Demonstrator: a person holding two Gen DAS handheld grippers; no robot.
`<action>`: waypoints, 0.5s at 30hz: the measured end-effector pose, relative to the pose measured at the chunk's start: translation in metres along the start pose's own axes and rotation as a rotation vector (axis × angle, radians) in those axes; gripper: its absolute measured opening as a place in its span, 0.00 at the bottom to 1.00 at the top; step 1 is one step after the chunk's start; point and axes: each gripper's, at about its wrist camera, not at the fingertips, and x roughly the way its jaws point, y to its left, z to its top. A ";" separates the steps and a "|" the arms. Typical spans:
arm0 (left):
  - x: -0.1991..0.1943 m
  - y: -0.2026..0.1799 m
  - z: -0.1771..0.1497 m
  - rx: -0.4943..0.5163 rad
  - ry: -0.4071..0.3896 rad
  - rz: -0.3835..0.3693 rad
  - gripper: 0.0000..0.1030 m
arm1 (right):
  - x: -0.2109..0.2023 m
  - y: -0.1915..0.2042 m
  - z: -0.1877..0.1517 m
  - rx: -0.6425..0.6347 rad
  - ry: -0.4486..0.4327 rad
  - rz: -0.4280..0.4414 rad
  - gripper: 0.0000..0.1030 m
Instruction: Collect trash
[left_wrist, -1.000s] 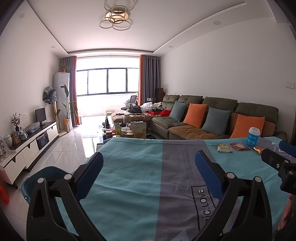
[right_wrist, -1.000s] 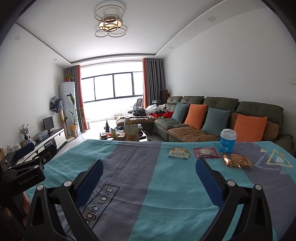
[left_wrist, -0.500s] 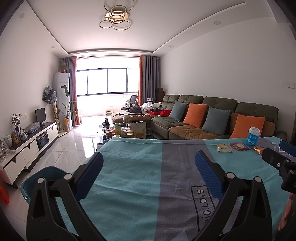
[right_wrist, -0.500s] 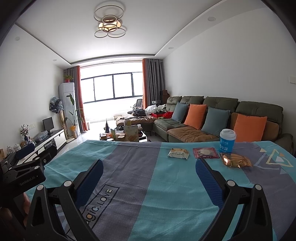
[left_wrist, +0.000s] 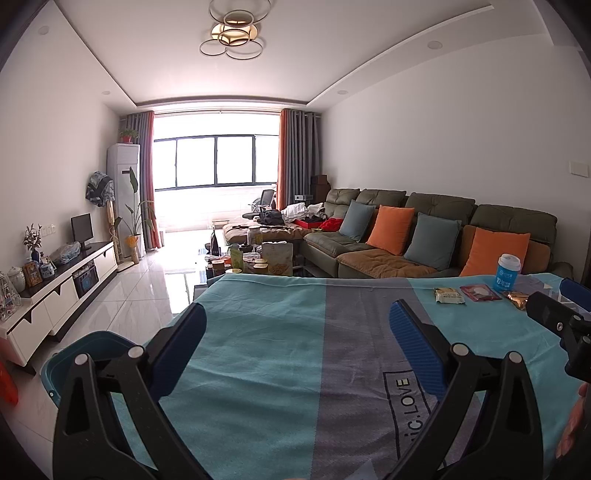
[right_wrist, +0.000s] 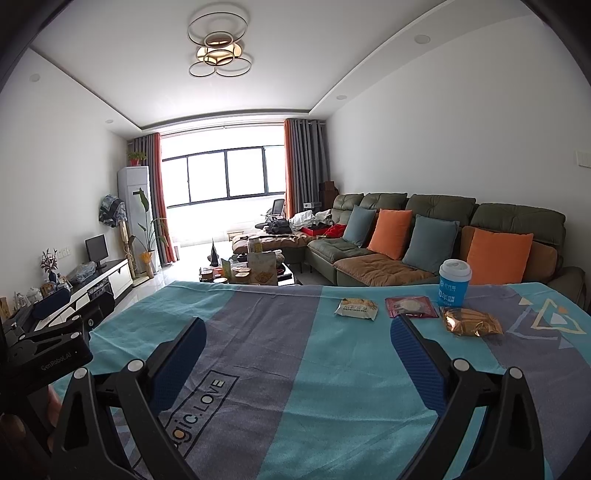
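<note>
On the teal-and-grey tabletop, a crinkled gold wrapper, red packet, pale snack pack and blue cup cluster far right, while the left gripper and right gripper hover, jaws wide apart and holding nothing.

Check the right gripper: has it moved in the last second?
Barely. The right gripper has crept forward: the blue cup sits marginally lower against the sofa. Jaws unchanged, wide open.
</note>
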 end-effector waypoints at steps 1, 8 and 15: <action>0.000 0.000 0.000 0.000 0.001 0.001 0.95 | 0.000 0.000 0.000 0.001 0.001 0.001 0.94; 0.000 0.000 0.000 0.001 0.001 0.004 0.95 | 0.002 0.000 0.001 0.002 0.000 0.001 0.94; 0.003 -0.001 -0.001 0.002 -0.001 0.006 0.95 | 0.001 0.000 0.001 0.002 -0.002 -0.001 0.94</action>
